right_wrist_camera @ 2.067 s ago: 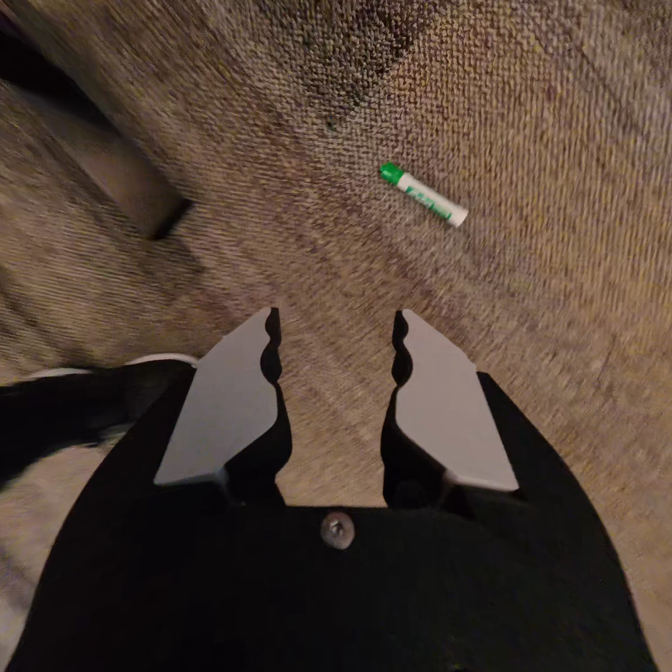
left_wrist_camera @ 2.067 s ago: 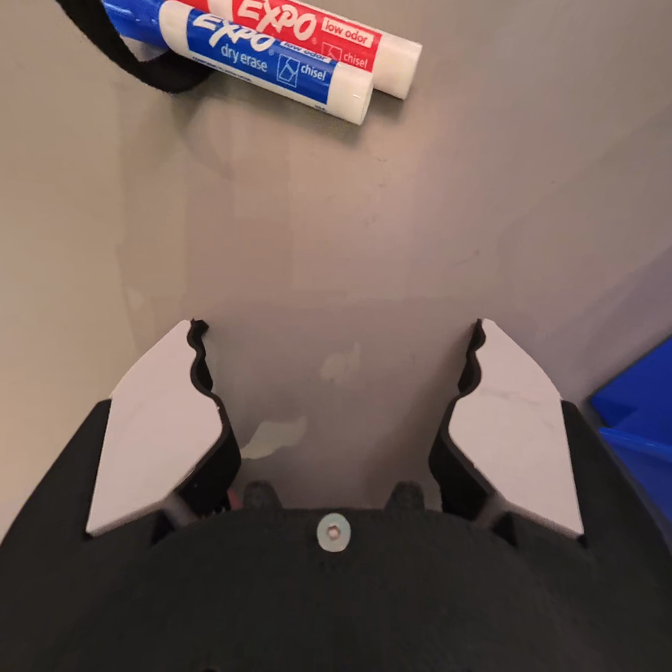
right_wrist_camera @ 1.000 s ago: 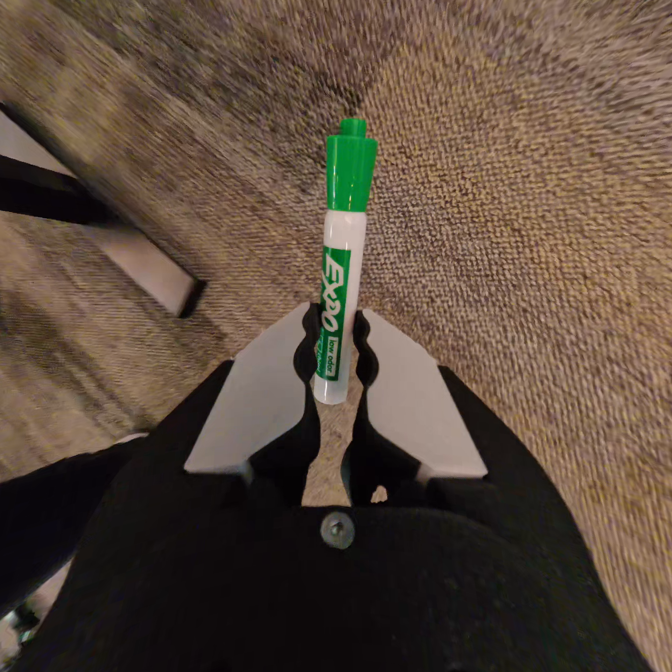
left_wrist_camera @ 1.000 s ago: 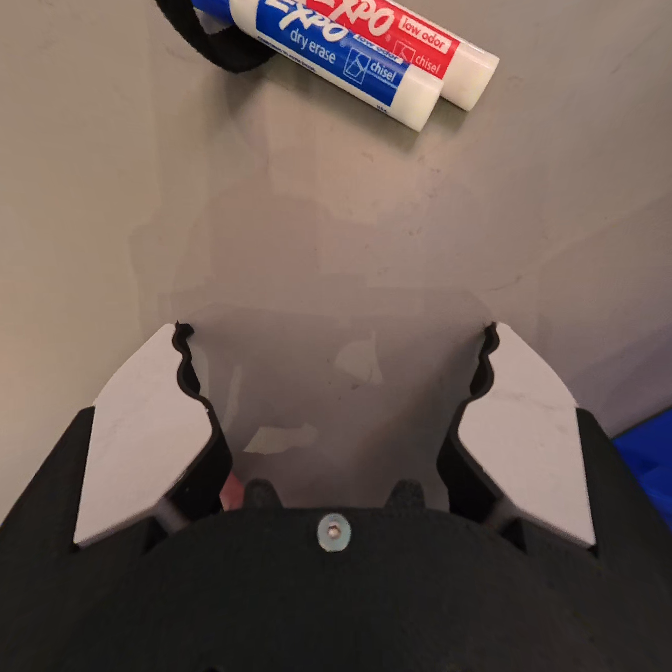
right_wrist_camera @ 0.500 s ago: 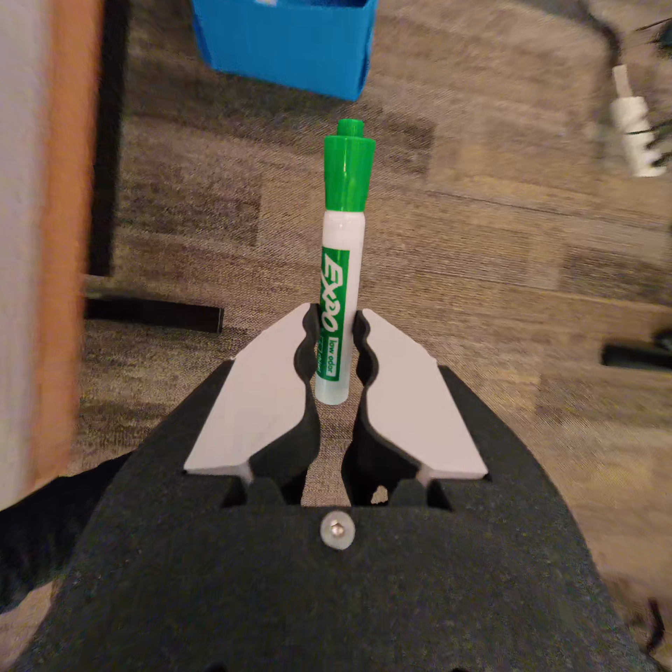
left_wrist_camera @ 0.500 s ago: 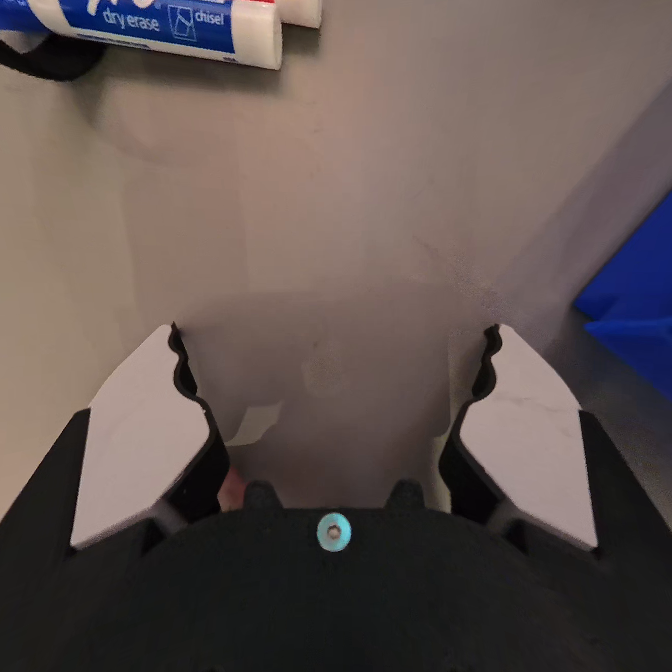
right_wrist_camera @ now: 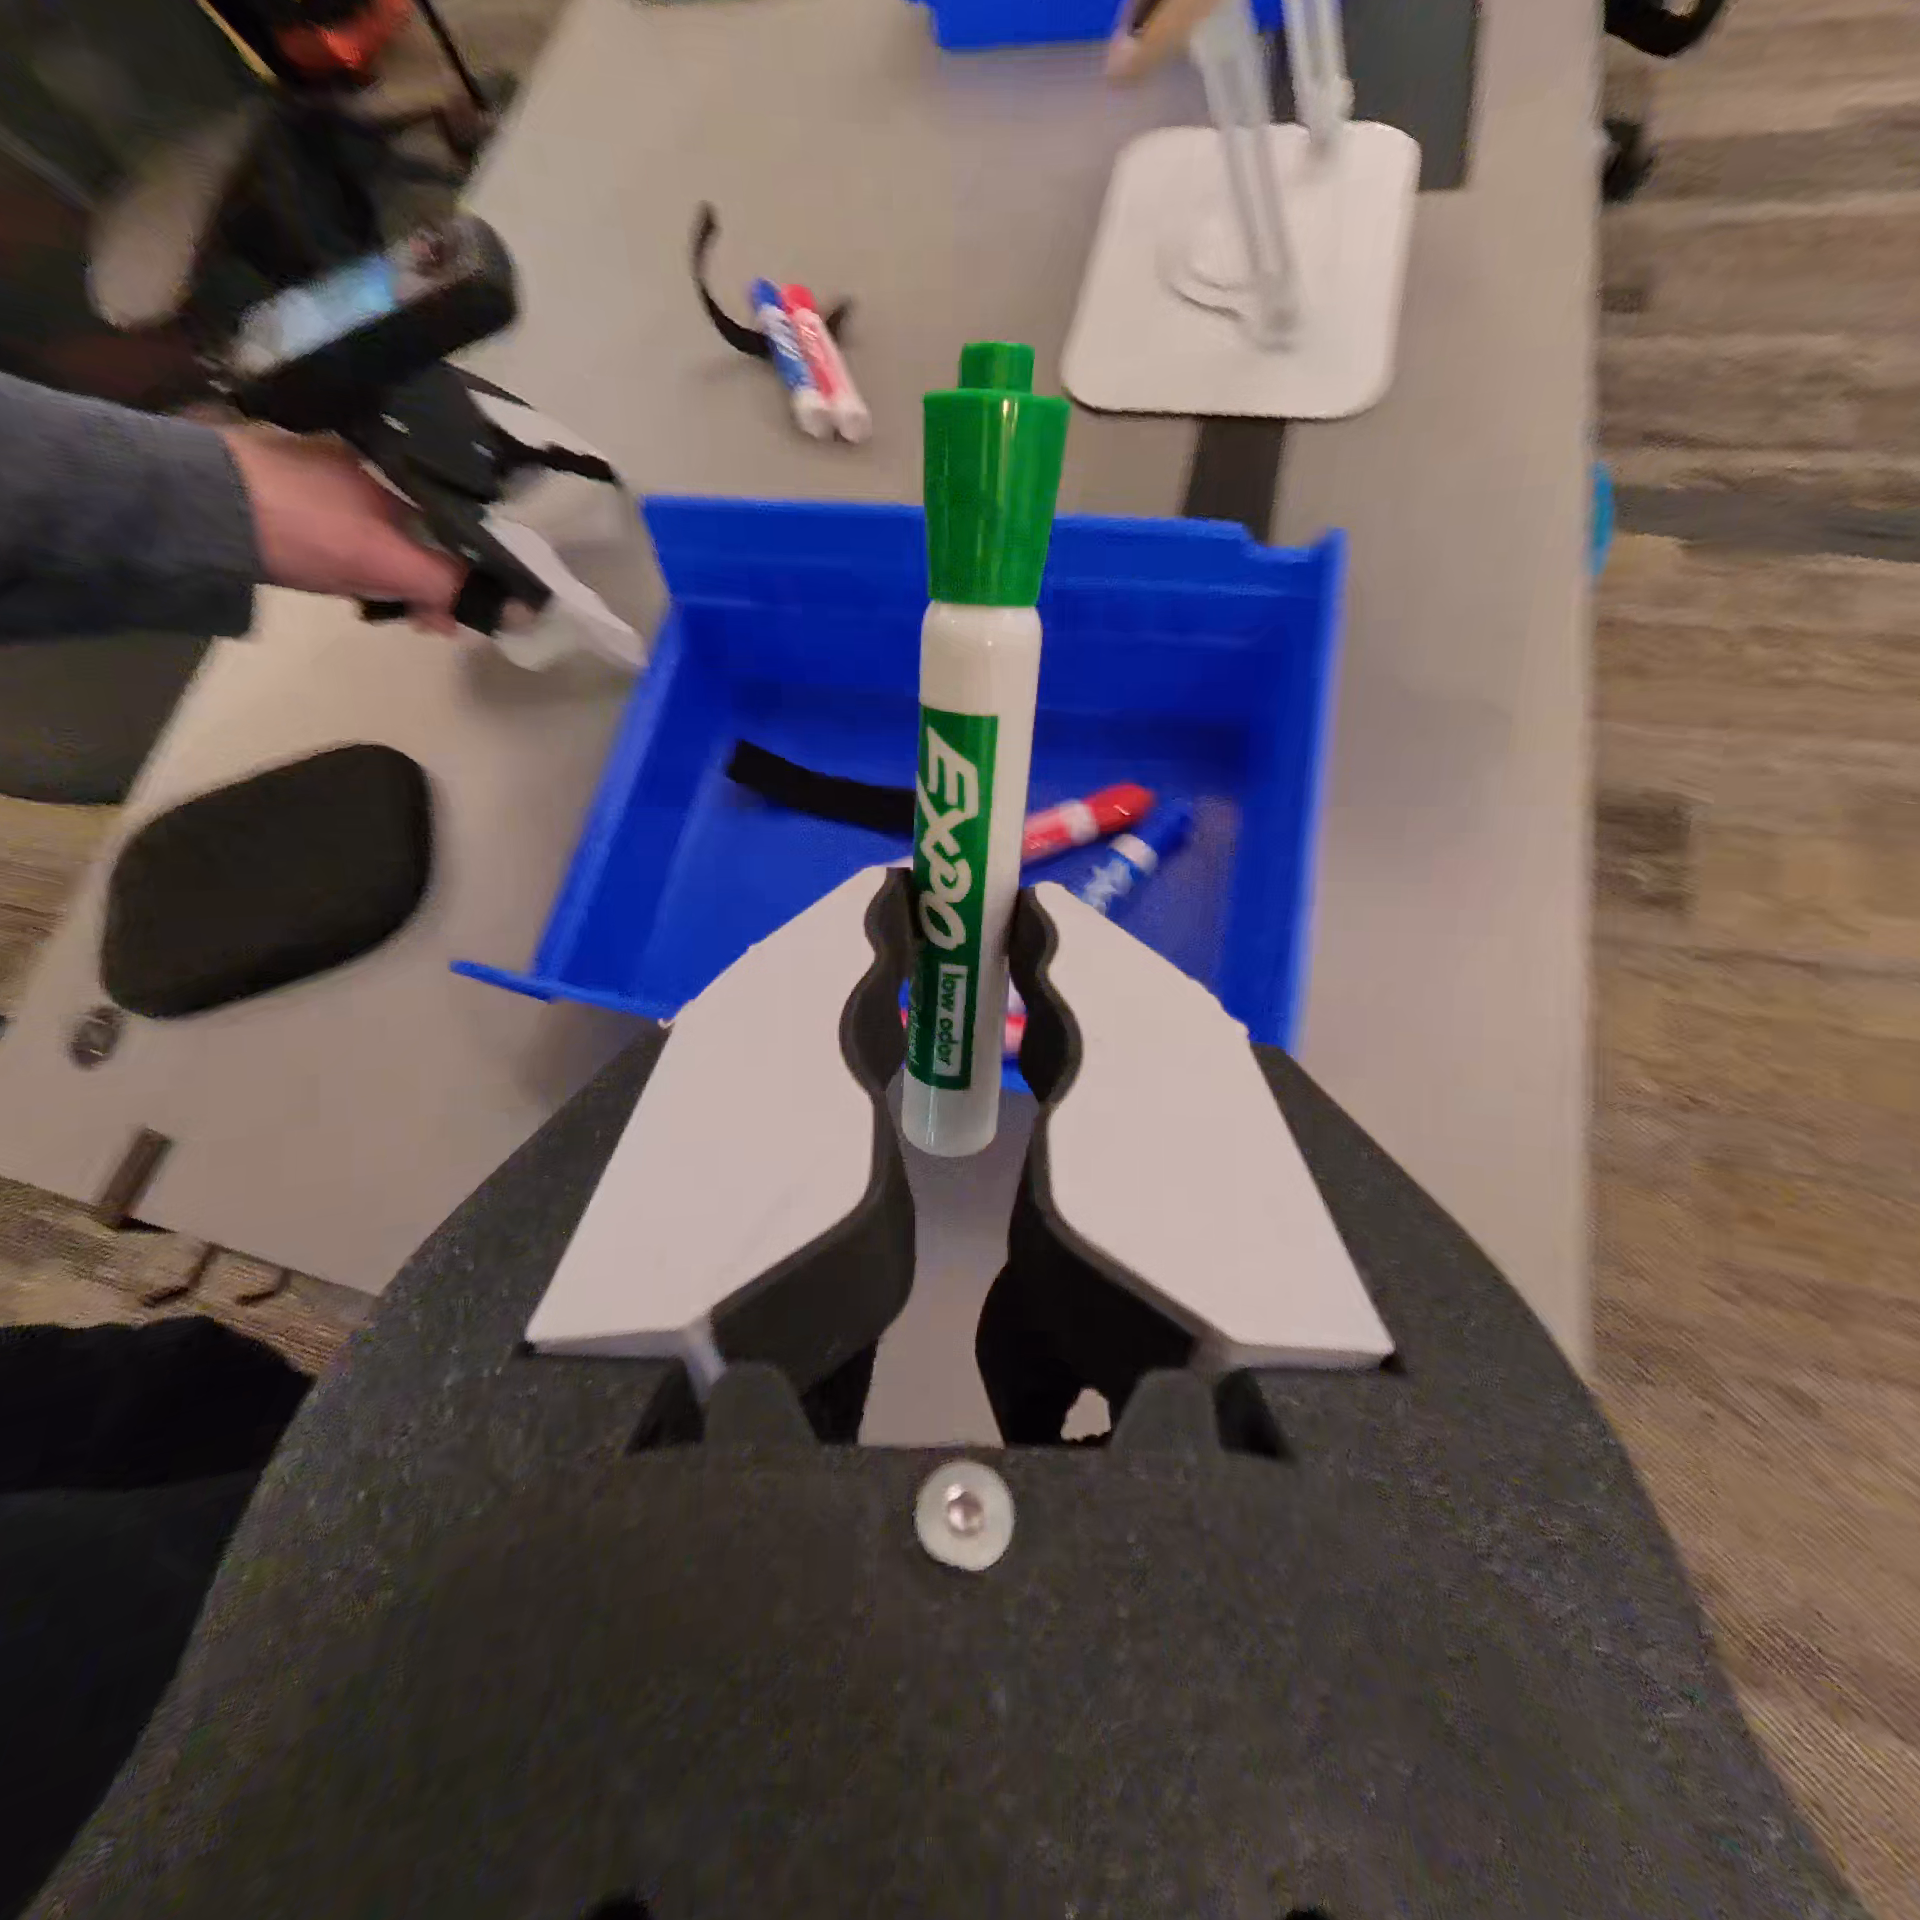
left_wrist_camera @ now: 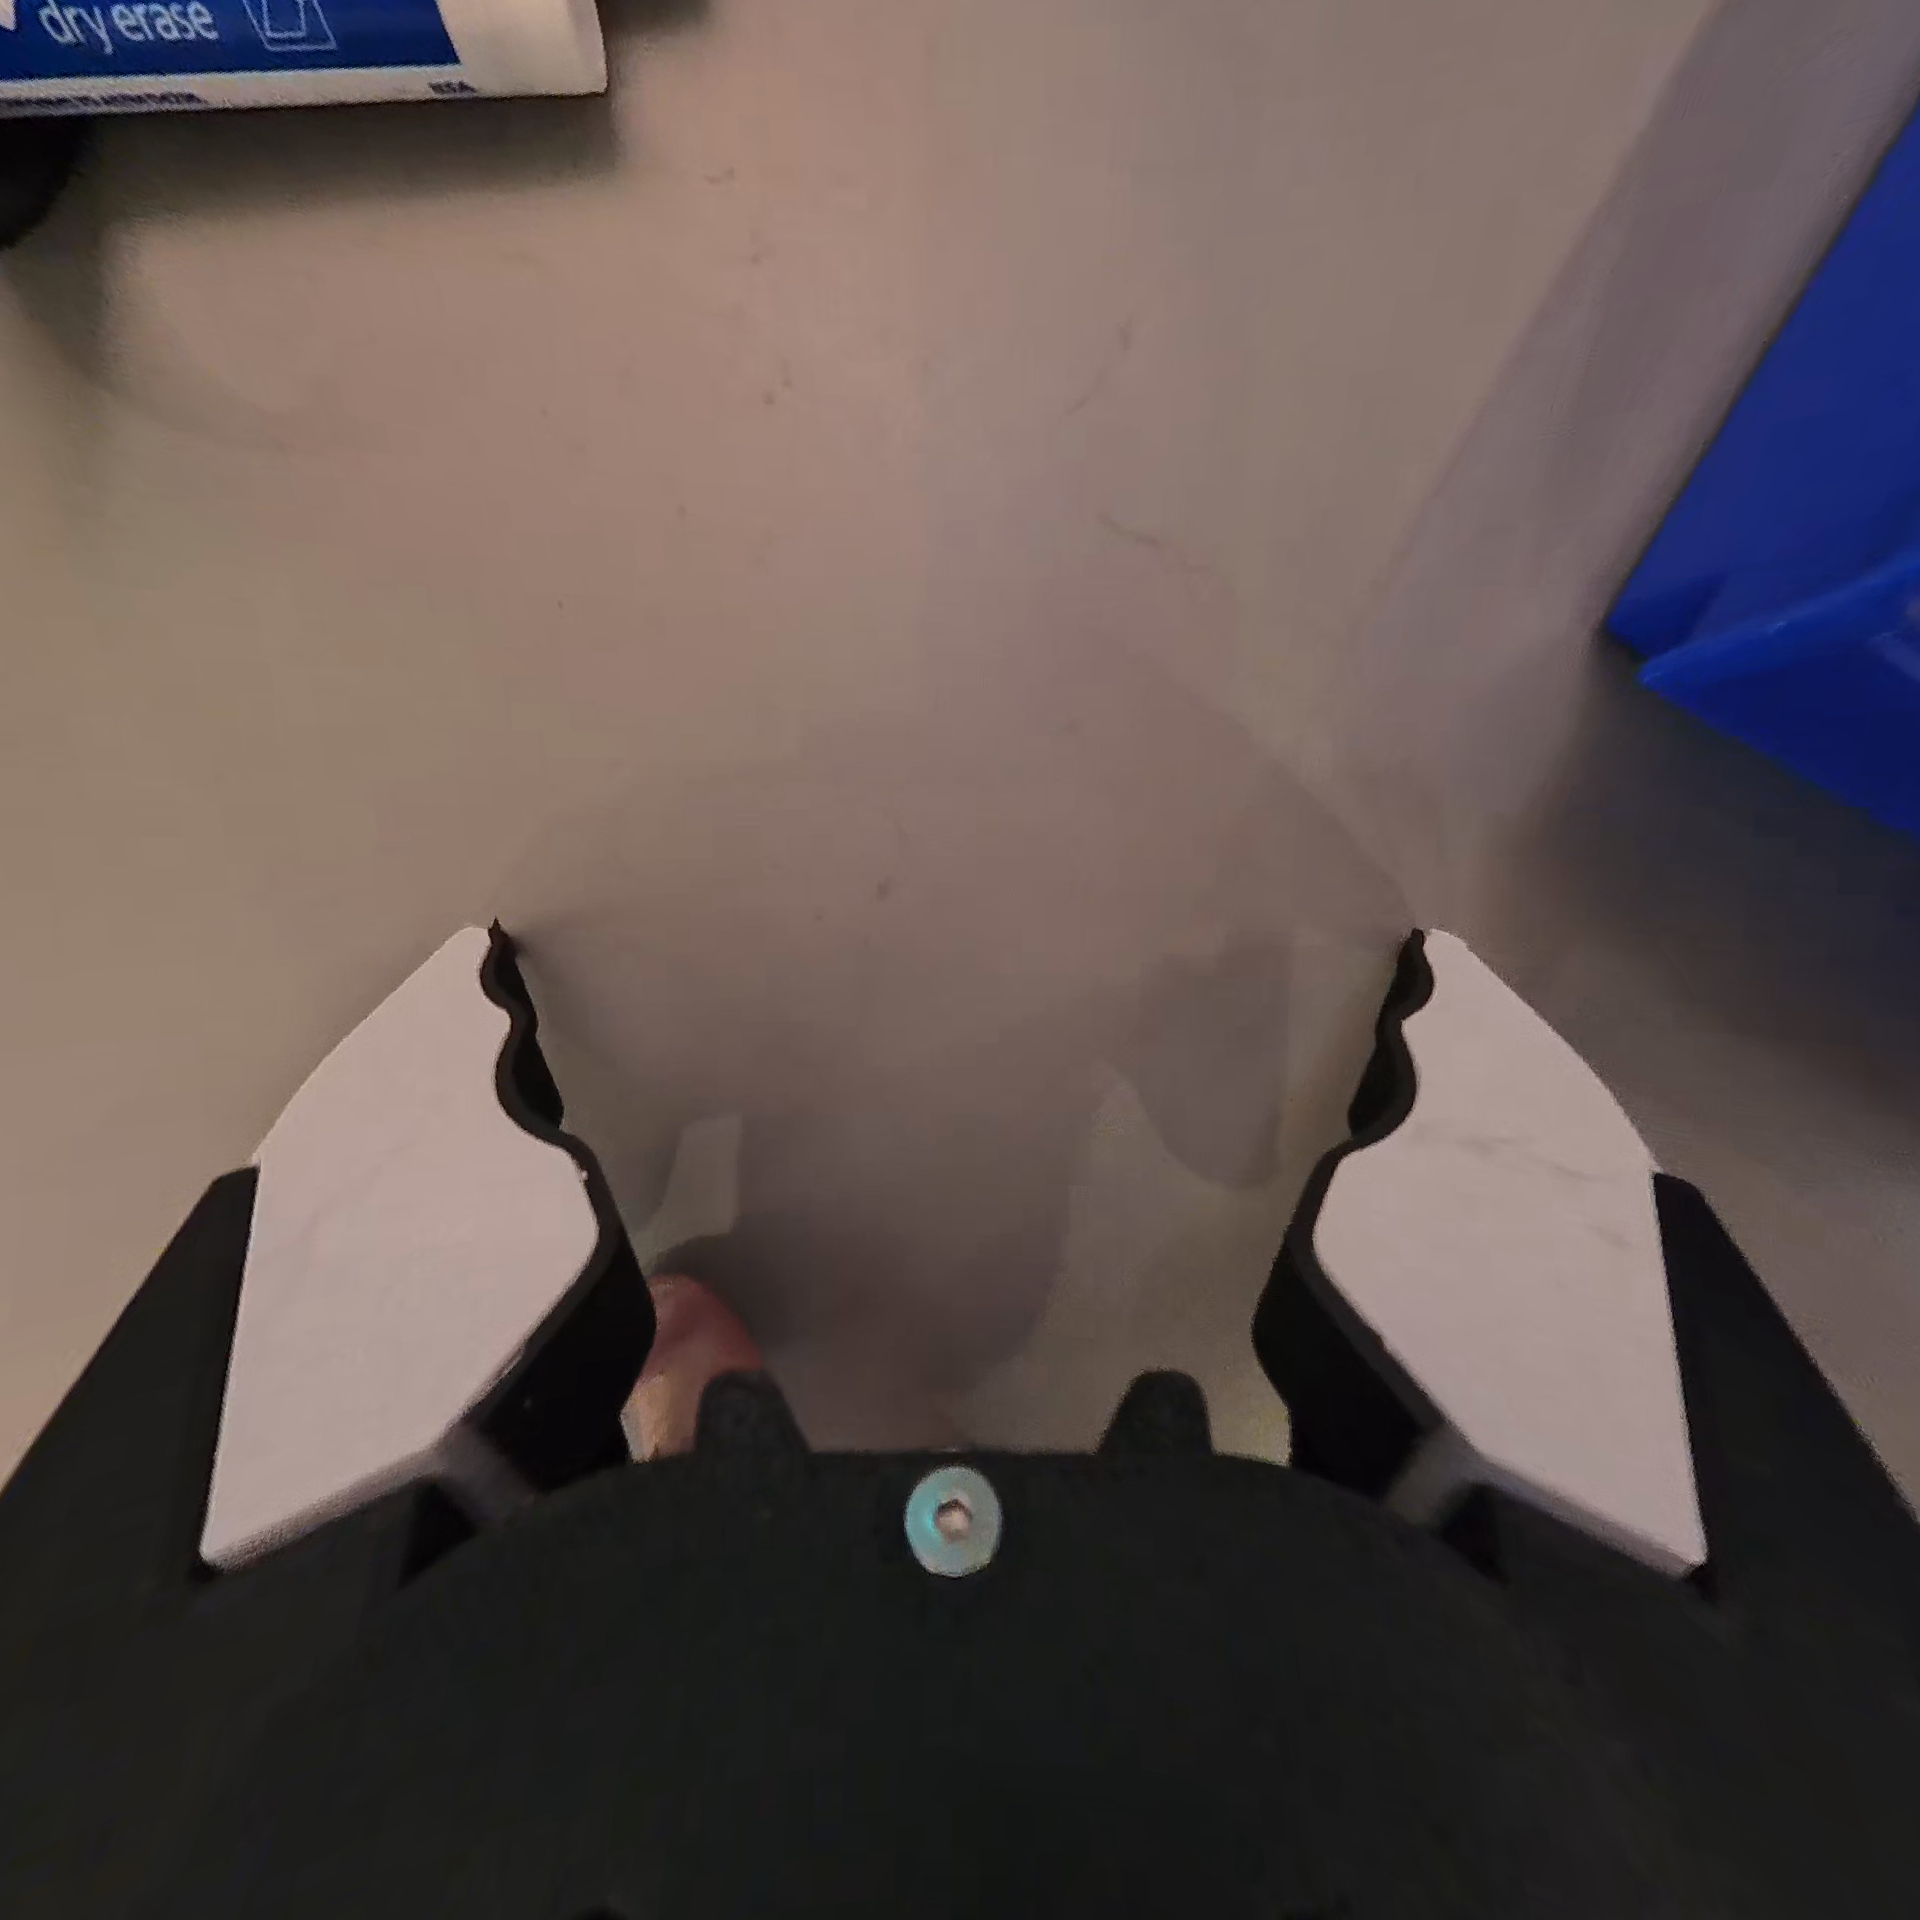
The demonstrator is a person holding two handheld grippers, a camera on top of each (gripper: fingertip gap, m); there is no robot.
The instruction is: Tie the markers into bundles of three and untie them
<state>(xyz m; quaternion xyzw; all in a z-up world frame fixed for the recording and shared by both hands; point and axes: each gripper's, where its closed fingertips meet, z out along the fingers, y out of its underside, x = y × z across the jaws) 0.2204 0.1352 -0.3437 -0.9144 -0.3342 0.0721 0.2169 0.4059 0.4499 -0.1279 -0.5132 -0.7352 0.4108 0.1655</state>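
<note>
My right gripper [right_wrist_camera: 956, 894] is shut on a green marker [right_wrist_camera: 977, 727], held upright with the cap up, above the near edge of a blue bin [right_wrist_camera: 1288, 665]. A red marker [right_wrist_camera: 1086, 810], a blue marker [right_wrist_camera: 1138, 847] and a black strap [right_wrist_camera: 810, 790] lie in the bin. Farther on the grey table, a blue marker [right_wrist_camera: 784, 353] and a red marker [right_wrist_camera: 826, 358] lie side by side on a black strap [right_wrist_camera: 717, 301]. My left gripper [left_wrist_camera: 951, 935] is open and empty over bare table. The blue marker [left_wrist_camera: 291, 47] shows at its view's top left.
A white stand base [right_wrist_camera: 1236, 270] sits at the table's far right. A black pad [right_wrist_camera: 265, 878] lies at the left. The left gripper [right_wrist_camera: 540, 540], held by a hand, hovers by the bin's left wall. The bin's corner [left_wrist_camera: 1787, 582] shows at the right in the left wrist view.
My right gripper swung up from the carpet to face the table and bin, still holding the green marker. My left gripper drifted so the two markers slid to the top left of its view.
</note>
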